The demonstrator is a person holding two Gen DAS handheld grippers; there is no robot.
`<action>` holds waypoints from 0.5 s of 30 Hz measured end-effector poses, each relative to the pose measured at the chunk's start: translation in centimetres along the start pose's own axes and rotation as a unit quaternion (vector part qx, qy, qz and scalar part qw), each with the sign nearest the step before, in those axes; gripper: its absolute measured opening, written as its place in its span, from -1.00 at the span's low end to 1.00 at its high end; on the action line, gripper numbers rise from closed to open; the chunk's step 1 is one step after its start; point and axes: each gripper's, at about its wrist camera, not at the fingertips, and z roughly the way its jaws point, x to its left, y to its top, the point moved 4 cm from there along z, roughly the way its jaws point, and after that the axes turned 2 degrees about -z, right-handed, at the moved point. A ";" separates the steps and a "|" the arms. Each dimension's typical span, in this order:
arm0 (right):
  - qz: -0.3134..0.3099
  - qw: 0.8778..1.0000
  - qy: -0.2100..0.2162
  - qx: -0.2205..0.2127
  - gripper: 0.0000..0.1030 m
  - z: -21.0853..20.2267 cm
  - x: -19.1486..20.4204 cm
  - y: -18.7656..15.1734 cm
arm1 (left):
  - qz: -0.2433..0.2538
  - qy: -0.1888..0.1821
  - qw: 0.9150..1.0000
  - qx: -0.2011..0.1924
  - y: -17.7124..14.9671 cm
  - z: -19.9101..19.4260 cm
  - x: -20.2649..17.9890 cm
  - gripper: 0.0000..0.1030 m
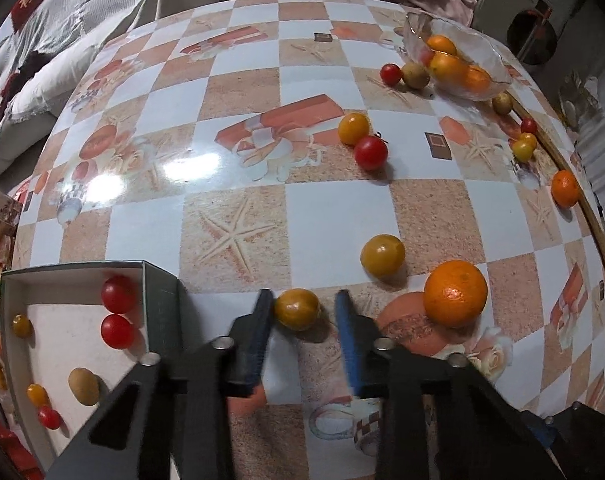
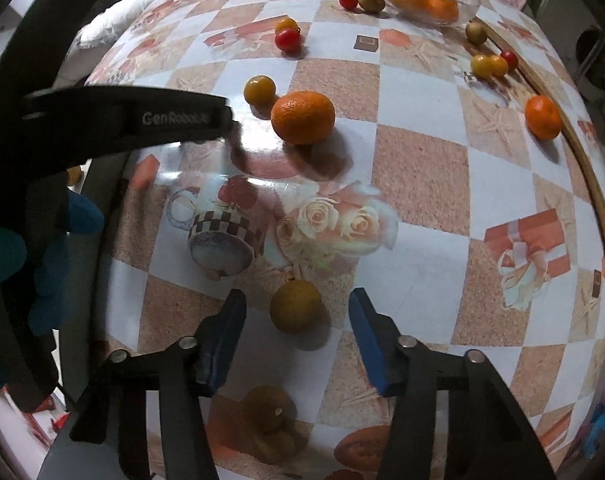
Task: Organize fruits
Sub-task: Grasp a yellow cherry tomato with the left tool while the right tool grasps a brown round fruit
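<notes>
My left gripper point(image 1: 302, 304) is open, its fingers on either side of a yellow cherry tomato point(image 1: 297, 308) on the table; the left pad point(image 1: 260, 320) is close to it or touching. An open box point(image 1: 82, 340) at lower left holds red and yellow tomatoes and a brownish fruit point(image 1: 83, 386). My right gripper point(image 2: 298, 308) is open around a brown-yellow fruit point(image 2: 295, 306) without touching it. An orange point(image 2: 302, 117) lies beyond it; it also shows in the left wrist view point(image 1: 455, 293). The left gripper's body point(image 2: 142, 116) shows at the left of the right wrist view.
A glass bowl point(image 1: 482, 48) with oranges stands at the far right. Loose tomatoes point(image 1: 370, 153), another yellow one point(image 1: 382, 255), a small orange point(image 1: 565, 188) and brownish fruits point(image 1: 416, 75) are scattered on the checkered tablecloth. A wooden strip point(image 1: 582, 200) lines the right edge.
</notes>
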 end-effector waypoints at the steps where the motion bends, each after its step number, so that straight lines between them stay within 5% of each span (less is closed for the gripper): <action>1: -0.001 1.000 -0.002 0.000 -0.16 0.0 0.0 0.0 | -0.002 -0.001 1.000 0.000 0.0 0.0 0.1 -0.54; 3: 0.000 1.000 -0.003 -0.002 -0.46 -0.1 -0.1 0.0 | -0.006 -0.012 1.000 0.002 0.0 -0.1 0.3 -0.54; 15: 0.036 0.998 0.044 -0.013 -0.46 -1.6 -2.0 0.0 | -0.011 -0.039 0.999 -0.008 -1.4 -3.3 0.0 -0.54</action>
